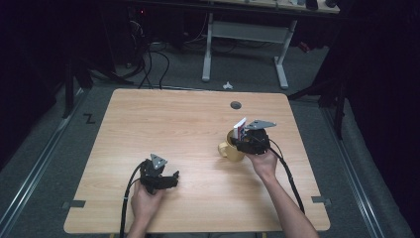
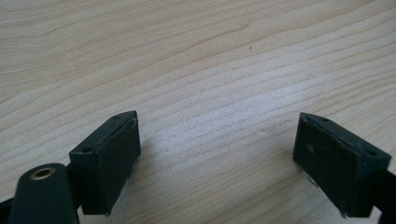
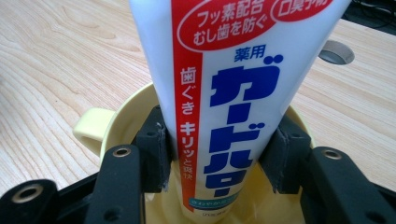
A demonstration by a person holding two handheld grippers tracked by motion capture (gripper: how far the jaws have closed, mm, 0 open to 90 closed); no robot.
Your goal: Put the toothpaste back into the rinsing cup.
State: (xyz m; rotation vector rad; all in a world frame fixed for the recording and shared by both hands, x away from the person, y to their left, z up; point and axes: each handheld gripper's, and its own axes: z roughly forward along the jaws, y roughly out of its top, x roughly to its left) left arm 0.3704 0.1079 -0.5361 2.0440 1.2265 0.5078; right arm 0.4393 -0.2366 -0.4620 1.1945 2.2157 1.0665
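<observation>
Toothpaste tube (image 3: 233, 93) stands upright in yellow mug (image 1: 231, 148), right of worktop (image 1: 188, 124) centre, well clear of every edge. Right tongs (image 3: 217, 149) flank tube just above mug rim; left pad at tube's edge, right pad near, contact unclear. Left tongs (image 2: 217, 158) apart, empty, low over bare wood near front edge. Cable hole (image 1: 236, 105) behind mug.

surface: light wooden table (image 1: 188, 124) | on it: yellow mug (image 1: 231, 148), right of centre | cable hole (image 1: 236, 105) near far edge
</observation>
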